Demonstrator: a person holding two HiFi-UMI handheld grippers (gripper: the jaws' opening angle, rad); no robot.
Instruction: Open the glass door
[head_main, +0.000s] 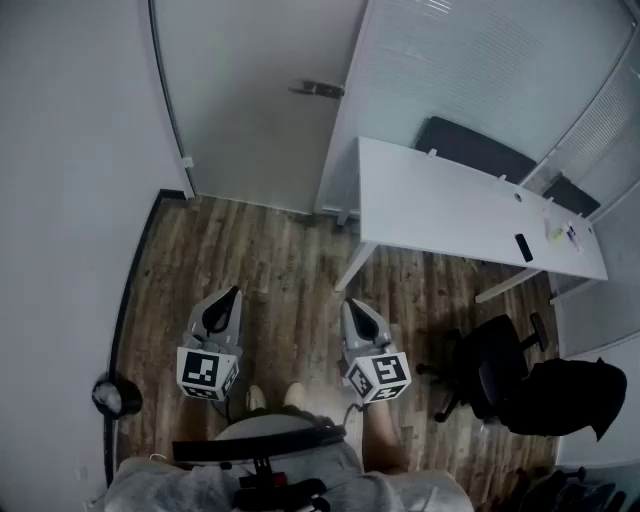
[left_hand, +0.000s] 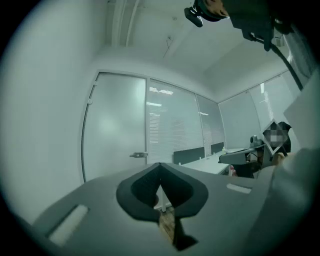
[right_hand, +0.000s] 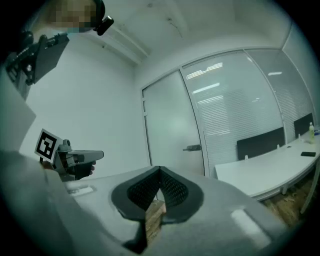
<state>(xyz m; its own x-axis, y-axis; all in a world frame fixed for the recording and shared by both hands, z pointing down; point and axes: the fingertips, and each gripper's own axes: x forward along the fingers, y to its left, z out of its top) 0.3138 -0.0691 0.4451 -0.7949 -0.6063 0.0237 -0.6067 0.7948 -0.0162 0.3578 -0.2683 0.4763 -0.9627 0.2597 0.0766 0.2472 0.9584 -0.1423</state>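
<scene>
Plainly, jaws fully together on left gripper (head_main: 232, 297) and right gripper (head_main: 352, 306) alike.

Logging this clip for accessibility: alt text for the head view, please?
A closed frosted glass door with a lever handle stands ahead; the left tongs and right tongs, both shut, are held level above the wood floor, short of it. A white desk stands at right.

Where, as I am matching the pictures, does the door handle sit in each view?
Head view: door handle top centre.
Left gripper view: door handle left of centre.
Right gripper view: door handle right of centre.
Shared landmark: white desk, right of the handle everywhere.
</scene>
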